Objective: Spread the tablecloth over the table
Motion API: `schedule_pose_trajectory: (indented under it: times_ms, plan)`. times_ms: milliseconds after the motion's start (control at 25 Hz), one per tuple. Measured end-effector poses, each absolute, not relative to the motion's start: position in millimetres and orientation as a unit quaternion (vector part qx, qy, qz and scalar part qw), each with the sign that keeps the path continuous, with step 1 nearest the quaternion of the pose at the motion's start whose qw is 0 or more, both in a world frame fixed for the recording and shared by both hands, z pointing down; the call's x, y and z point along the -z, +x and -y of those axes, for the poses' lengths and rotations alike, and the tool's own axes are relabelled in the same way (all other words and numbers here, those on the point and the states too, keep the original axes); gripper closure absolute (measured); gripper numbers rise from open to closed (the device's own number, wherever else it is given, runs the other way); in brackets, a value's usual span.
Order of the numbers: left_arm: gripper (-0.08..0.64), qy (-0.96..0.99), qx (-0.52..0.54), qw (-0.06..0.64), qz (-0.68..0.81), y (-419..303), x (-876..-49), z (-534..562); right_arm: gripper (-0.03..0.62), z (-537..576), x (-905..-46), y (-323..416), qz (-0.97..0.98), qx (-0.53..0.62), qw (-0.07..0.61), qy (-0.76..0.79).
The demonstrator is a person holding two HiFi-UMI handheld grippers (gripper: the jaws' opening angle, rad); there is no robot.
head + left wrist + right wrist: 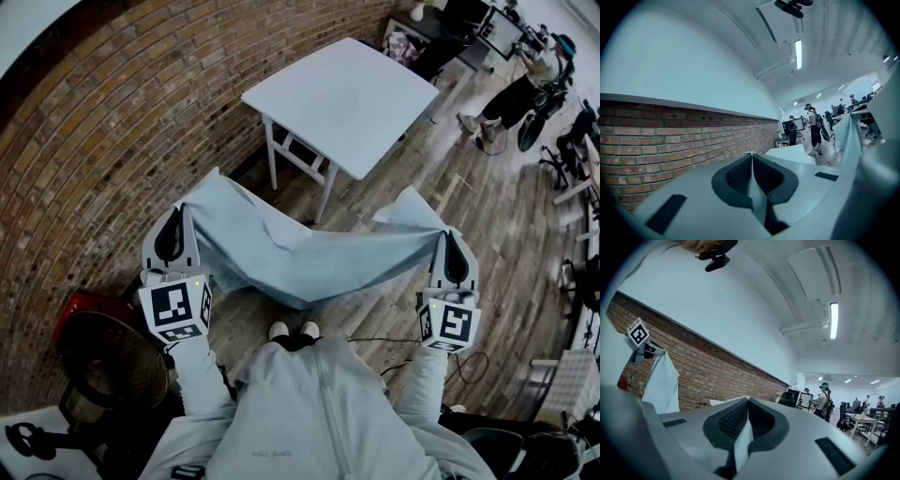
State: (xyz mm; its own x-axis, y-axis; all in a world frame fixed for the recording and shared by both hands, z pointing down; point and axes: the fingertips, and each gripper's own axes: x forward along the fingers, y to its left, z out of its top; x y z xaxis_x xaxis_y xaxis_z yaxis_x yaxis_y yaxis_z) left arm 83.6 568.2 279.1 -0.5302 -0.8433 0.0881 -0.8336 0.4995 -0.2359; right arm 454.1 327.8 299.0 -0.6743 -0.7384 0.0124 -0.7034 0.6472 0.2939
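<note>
Both arms in pale grey sleeves (204,373) are reaching forward with elbows bent. The hands are sitting well apart at about the same height, and each gripper is pointing level and away from the body. The left gripper (176,216) is pinching 1 corner of the pale blue fabric tablecloth (281,255). In the left gripper view its jaws are pressing together on a thin fold of cloth running between the black ribbed pads (736,176). The right gripper (449,236) is clamping the opposite corner the same way, with a strip of cloth sitting between its pads (726,420). The 2 black-and-white marker cubes (175,309) are facing up toward the head camera. The tablecloth is hanging in the air between the 2 grippers and sagging in the middle above the person's white-toed shoes (292,331). A loose corner tip is sticking up past each gripper. The white square table (347,94) is standing ahead on the wooden plank floor (487,211), just beside the red brick wall (94,141). The cloth is not touching the table and is hanging well short of it. In the right gripper view the left gripper is showing at far left with cloth draping down from it. Another person (525,75) is standing among desks at the far right.
</note>
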Motion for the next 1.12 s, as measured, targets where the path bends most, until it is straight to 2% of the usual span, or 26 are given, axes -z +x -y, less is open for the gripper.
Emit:
schedule_pose_trajectory:
  times_ms: [480, 840, 1120]
  plan:
    - [0.535, -0.463, 0.11, 0.062, -0.877, 99.5, -242.1, -571.0, 0.571, -303.6, -256.7, 462.1, 0.911, 0.128, -0.015, 0.392]
    - [0.535, -0.435, 0.112, 0.054, -0.892, 86.0, -252.5, -577.8, 0.571, -291.9, -267.2, 432.6, 0.921, 0.131, -0.01, 0.368]
    - [0.535, -0.434, 0.106, 0.053, -0.893, 25.5, -256.3, -550.9, 0.571, -264.0, -269.8, 376.4, 0.919, 0.129, -0.007, 0.373]
